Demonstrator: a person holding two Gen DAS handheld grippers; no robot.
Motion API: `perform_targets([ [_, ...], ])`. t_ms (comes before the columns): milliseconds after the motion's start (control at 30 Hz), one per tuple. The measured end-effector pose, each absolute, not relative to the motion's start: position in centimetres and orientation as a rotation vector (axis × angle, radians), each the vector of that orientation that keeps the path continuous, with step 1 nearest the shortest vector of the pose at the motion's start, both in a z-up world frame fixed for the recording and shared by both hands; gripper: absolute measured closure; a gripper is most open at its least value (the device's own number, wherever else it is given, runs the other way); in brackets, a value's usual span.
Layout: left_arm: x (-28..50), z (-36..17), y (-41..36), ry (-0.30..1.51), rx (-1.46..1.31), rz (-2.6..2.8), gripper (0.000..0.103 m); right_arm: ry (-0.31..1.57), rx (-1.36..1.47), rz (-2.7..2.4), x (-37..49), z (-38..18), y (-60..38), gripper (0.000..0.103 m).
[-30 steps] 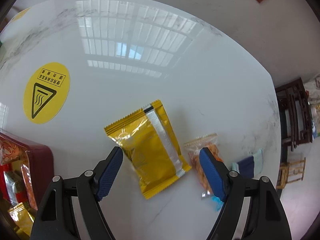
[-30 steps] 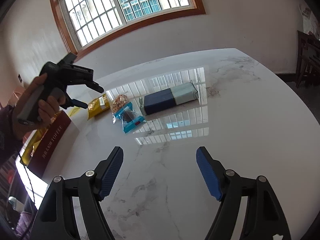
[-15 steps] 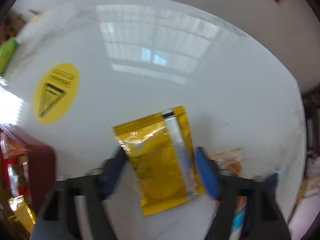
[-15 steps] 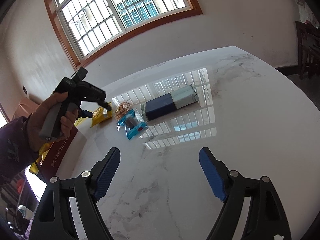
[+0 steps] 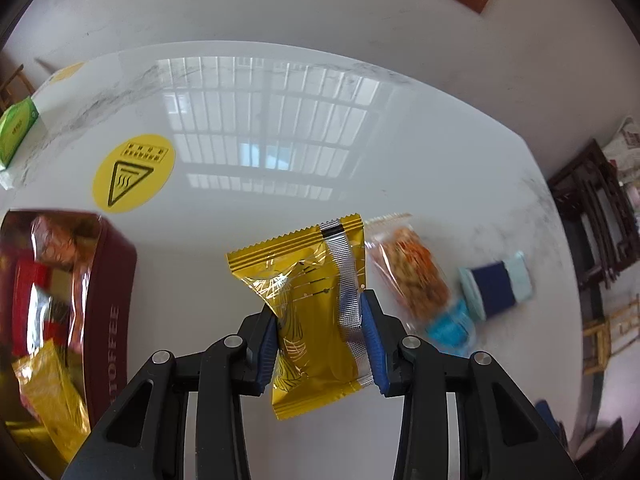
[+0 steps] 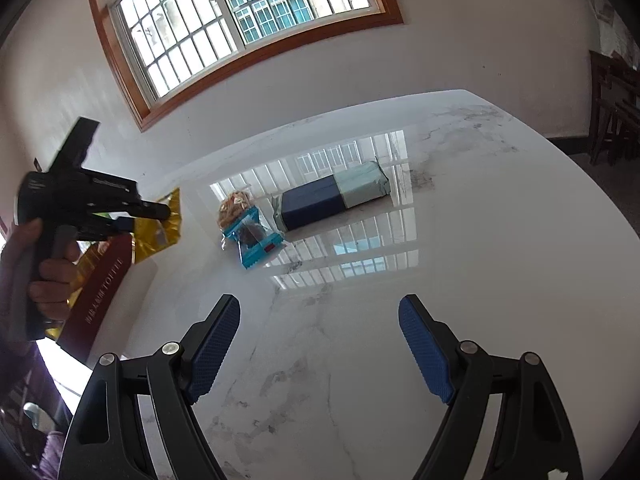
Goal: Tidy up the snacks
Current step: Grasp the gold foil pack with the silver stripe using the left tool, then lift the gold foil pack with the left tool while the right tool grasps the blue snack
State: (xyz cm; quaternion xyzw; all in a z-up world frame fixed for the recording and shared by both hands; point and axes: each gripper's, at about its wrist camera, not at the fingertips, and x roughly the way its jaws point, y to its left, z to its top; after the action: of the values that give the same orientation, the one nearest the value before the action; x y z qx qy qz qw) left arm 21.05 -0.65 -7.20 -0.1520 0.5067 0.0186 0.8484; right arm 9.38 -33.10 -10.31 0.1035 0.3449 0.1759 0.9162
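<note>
We have the yellow snack packet (image 5: 316, 308) pinched in the left gripper (image 5: 320, 338), whose fingers (image 5: 267, 340) have just been closing and now press on both long sides of it, crumpling the foil at the waist. The packet hangs clear of the worktop (image 5: 280, 140), its long axis running along the fingers, with the serrated top edge pointing away from us. What matters next, as we judge it, is the red toffee tin (image 5: 114, 304): it sits to the left of the packet, close by, already holding other wrappers, so the carry should go leftward and over its rim. Our right gripper (image 6: 320, 350) hovers with fingers spread and nothing between them, nearer the orange snack bag (image 6: 236, 210) and the blue packet (image 6: 256, 242).
</note>
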Motion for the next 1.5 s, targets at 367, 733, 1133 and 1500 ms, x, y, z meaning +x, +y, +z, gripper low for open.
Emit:
perform_targets([
  [367,15.9,-3.5,0.4,1.040,-0.365,-0.065,0.065,0.684,0.085,0.591,10.8,-9.0,-29.4,0.035],
  [733,11.8,-1.4,3.3,0.998,-0.361,-0.045,0.065,0.733,-0.130,0.707,17.6,-9.4,-23.0,0.069],
  [1133,9.7,-1.0,6.9,0.986,-0.395,0.011,0.065,0.775,-0.197,0.701,20.4,-10.0,-22.0,0.055],
  [1500,7.1,0.3,11.2,0.956,-0.414,0.100,0.065,0.819,-0.102,0.623,17.6,-10.5,-23.4,0.078],
])
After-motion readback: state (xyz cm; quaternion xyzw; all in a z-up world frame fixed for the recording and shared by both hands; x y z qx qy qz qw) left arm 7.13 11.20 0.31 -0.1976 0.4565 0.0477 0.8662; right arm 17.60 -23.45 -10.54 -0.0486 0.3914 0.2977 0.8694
